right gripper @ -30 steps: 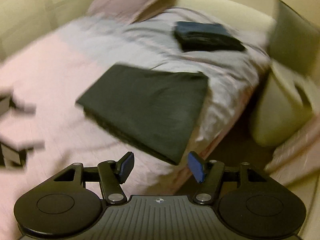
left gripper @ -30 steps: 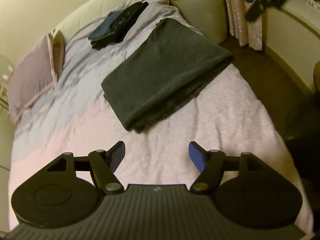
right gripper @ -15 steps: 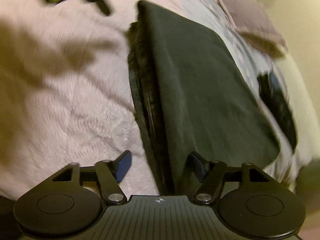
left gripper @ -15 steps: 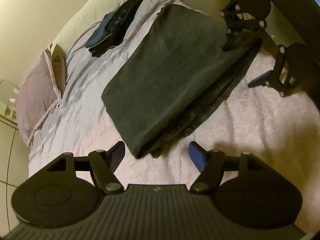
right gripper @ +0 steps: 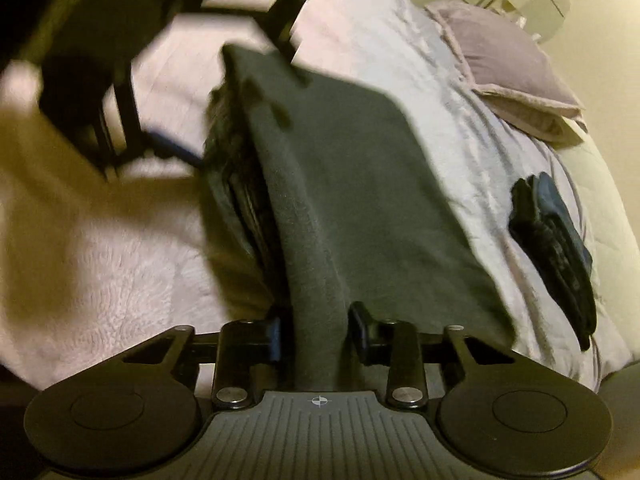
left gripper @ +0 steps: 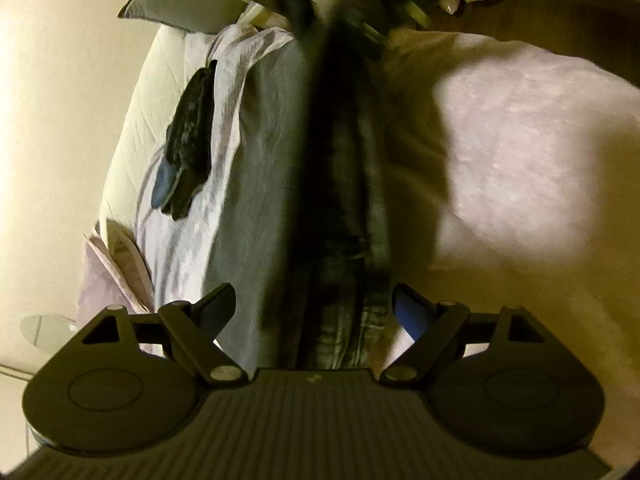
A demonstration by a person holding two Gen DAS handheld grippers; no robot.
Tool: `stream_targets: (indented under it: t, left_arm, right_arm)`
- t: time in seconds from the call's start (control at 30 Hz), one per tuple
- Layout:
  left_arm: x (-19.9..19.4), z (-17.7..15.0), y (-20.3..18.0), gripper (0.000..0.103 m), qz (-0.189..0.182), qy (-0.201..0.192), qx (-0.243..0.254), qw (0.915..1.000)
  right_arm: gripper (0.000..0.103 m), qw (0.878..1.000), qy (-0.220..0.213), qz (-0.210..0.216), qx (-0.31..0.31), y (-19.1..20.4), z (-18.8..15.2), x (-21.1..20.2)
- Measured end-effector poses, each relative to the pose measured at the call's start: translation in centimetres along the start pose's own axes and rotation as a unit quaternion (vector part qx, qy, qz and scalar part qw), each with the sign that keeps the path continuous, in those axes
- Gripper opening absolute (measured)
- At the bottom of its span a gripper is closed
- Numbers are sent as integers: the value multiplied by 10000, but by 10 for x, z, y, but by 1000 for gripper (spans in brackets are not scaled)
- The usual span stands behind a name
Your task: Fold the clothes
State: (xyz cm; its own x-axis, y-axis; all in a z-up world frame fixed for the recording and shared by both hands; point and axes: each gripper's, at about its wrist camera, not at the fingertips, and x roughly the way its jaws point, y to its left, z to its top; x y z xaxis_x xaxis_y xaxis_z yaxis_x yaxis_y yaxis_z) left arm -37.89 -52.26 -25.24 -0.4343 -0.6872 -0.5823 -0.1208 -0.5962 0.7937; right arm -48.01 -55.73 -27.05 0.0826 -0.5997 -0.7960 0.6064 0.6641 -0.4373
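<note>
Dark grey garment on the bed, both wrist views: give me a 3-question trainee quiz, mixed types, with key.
1. True or false: the right gripper is closed on a fold of the dark grey garment.
2. Multiple choice: the left gripper is
A. shut on the pillow
B. open, with the garment's layered edge between its fingers
C. out of view
3. Fill in: beyond the garment, a smaller stack of dark clothes lies on the ____.

Key:
1. True. The pads press a bunched fold from both sides.
2. B. The fingers stand wide apart around the edge.
3. Bed, on its pale cover.
</note>
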Motion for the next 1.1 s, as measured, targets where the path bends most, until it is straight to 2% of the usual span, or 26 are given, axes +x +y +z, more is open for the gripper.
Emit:
stream_targets:
  t: [0.13, 0.17, 0.2, 0.23, 0.27, 0.37, 0.43, 0.6, 0.7, 0.77, 0.83, 0.93, 0.97, 1.0, 1.03, 1.1]
  left_arm:
    - [18, 9, 12, 83, 112, 204, 103, 9997]
    - [23, 11, 17, 73, 118, 289, 93, 9995]
    - [28, 12, 21, 69, 108, 373, 72, 9992]
    - [30, 12, 30, 66, -81, 443, -80, 9990]
    - [33, 13, 38, 55, -269, 512, -225, 9981]
    - [31, 12, 53, 44, -540, 595, -313, 9963]
    - [32, 14, 66, 42, -723, 676, -512, 9938]
    - [39, 17, 96, 40, -1126, 887, -970, 9849]
    - [39, 25, 104, 40, -1259, 913, -975, 9830]
    - [40, 27, 107, 40, -1260, 908, -950, 9833]
    - [37, 28, 109, 42, -1230, 887, -929, 9841]
    - [33, 30, 104, 52, -1137, 767, -613, 9887]
    - [30, 30, 100, 52, -1099, 703, -465, 9904]
    - [30, 29, 99, 51, -1114, 682, -371, 9907]
    - [29, 29, 99, 44, -1128, 660, -327, 9909]
    - [27, 29, 106, 39, -1112, 645, -391, 9909]
  right_arm:
    - [30, 9998, -127, 79, -95, -12, 6, -18]
    - [30, 9998, -159, 99, -118, -15, 8, -23]
    - [30, 9996, -191, 118, -142, -18, 9, -27]
    - [30, 9995, -223, 138, -166, -21, 11, -32]
    - [30, 9993, -241, 154, -222, -21, 10, -34]
    - [34, 9984, -266, 141, -485, -9, -2, -33]
    - [49, 9971, -325, -33, -690, 0, -9, -30]
    - [57, 9911, -78, -193, -1316, 17, -21, -3]
    - [57, 9854, 146, -231, -1682, 23, -29, 14]
    - [53, 9890, 88, -114, -1474, 8, -29, 7]
    - [30, 9919, 28, -23, -1271, -6, -29, -1]
    - [26, 9936, -14, -49, -1125, -26, -22, -20]
    - [25, 9938, -3, -62, -1107, -32, -17, -24]
    - [25, 9940, 13, -83, -1093, -37, -12, -29]
    - [24, 9937, 27, -130, -1109, -39, -8, -34]
    - [24, 9931, 64, -234, -1143, -47, 2, -44]
